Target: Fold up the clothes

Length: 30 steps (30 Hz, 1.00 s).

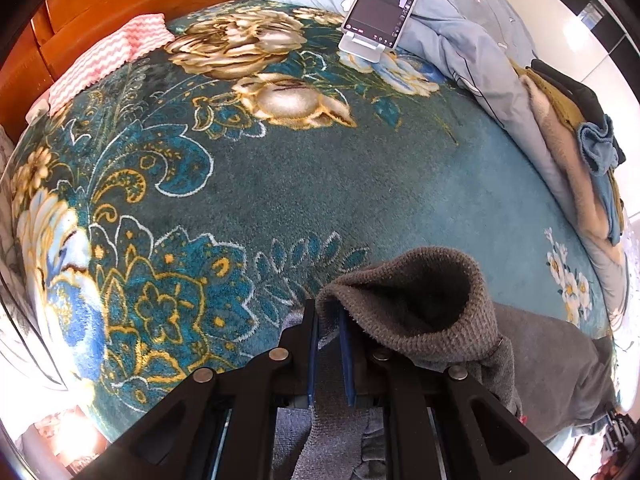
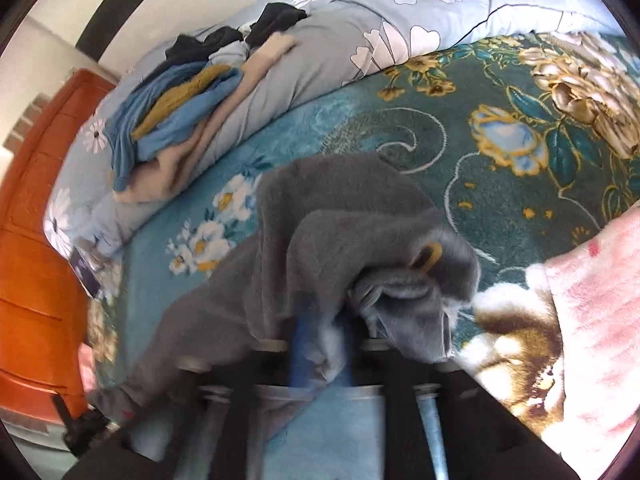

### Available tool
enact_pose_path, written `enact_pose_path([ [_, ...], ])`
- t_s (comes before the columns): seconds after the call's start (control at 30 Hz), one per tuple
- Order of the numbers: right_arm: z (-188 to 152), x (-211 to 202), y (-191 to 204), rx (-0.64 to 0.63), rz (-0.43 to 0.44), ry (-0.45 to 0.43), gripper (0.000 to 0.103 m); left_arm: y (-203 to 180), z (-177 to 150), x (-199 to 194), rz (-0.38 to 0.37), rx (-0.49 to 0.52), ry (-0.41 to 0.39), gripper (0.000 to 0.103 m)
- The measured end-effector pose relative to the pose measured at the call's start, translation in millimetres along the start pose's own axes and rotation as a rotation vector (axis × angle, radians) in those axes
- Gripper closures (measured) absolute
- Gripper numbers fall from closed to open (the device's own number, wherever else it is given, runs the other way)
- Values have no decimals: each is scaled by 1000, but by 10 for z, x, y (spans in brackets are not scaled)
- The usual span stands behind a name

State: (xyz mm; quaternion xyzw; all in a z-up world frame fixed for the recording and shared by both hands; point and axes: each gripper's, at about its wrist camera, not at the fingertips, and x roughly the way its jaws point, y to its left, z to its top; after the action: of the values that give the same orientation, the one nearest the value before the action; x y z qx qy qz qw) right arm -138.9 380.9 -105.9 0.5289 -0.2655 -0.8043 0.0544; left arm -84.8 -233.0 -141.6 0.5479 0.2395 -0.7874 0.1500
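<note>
A grey knit garment (image 1: 420,300) lies at the near edge of the teal flowered blanket (image 1: 320,184) that covers the bed. My left gripper (image 1: 329,312) is shut on its ribbed cuff, which stands up as an open tube to the right of the fingers. In the right wrist view the same grey garment (image 2: 344,220) is bunched in folds, with a small yellow-brown patch showing on it. My right gripper (image 2: 320,332) is blurred; its blue pads are shut on a fold of the grey cloth. The fingertips there are partly hidden by the fabric.
A phone on a white stand (image 1: 380,8) faces me at the far side. A pile of blue, beige, mustard and black clothes (image 2: 180,96) rests on the light blue flowered duvet (image 2: 360,20). A pink zigzag cloth (image 1: 108,60) and a pink fluffy blanket (image 2: 600,300) lie near the edges.
</note>
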Motion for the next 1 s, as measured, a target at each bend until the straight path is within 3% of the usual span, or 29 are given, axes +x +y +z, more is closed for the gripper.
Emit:
enact_pose_path([
  [0.17,281,-472,224,46,242,-131,100,5,118,-216,-64,-13,-73,97],
  [0.37,962,-832,727,21,387,-249,100,-11,528,-435,-114,-33,-132,100],
  [0.53,1567,-587,1237,-30,279,-271,100,-52,688,-358,-104,-9,-125,100],
  [0.67,1872,-157,1452,-33,157,-235,100,38,599,-246,-146,-19,-77,100],
  [0.8,1904,355,1404,7,20,-155,100,112,411,-177,-193,-12,-21,99],
  [1.0,1641,675,1105,86,-15,-95,100,13,70,-131,-291,60,47,96],
])
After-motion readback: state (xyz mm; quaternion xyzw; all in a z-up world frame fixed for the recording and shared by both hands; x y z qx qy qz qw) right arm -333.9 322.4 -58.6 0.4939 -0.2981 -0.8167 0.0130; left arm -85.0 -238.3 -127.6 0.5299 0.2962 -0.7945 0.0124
